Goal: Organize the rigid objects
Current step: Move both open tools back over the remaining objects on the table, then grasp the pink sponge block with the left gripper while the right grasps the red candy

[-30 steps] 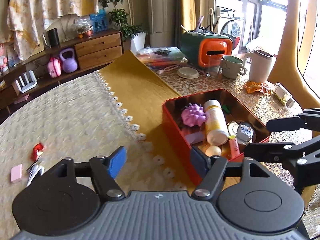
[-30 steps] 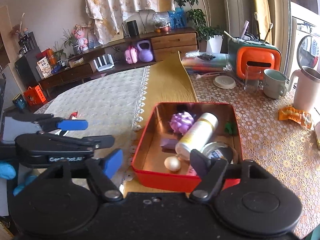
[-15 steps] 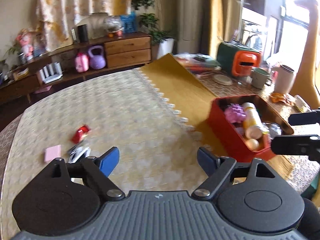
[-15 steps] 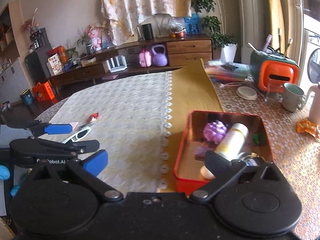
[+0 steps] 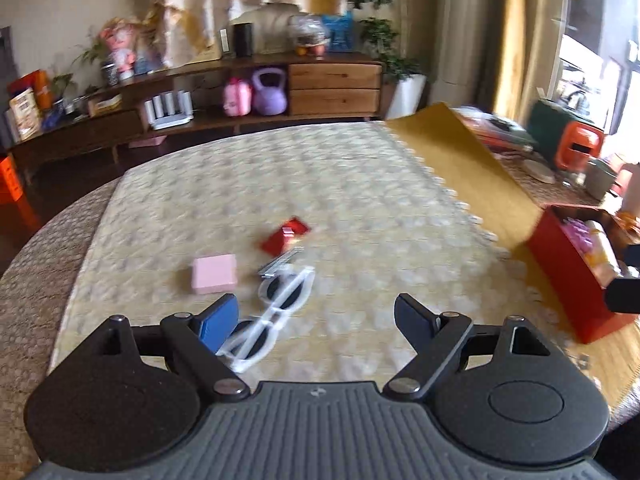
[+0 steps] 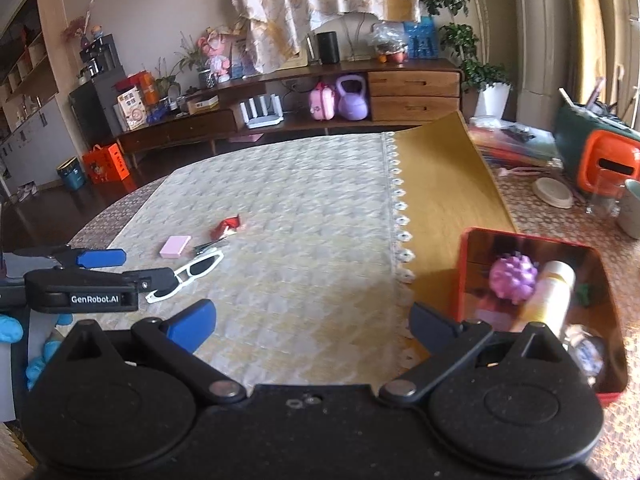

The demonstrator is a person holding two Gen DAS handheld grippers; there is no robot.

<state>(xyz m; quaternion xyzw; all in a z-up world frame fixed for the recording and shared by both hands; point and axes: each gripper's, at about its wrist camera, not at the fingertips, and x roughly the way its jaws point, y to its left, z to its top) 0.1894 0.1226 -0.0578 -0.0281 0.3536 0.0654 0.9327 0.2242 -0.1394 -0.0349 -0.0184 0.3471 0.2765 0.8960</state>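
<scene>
Both grippers have swung away from the tin toward the loose items.

Left wrist view: the left gripper point(image 5: 316, 316), jaws spread and empty, now hangs over the white-framed plastic sunglasses point(image 5: 272, 316), with a pink flat block point(image 5: 214, 274) and a red foil packet point(image 5: 285, 235) beyond; a pickup looks next.
Right wrist view: the right gripper point(image 6: 310, 320), jaws spread wider than a second ago, holds nothing; the red metal tin point(image 6: 464, 276) of sorted things has slid rightward.
</scene>
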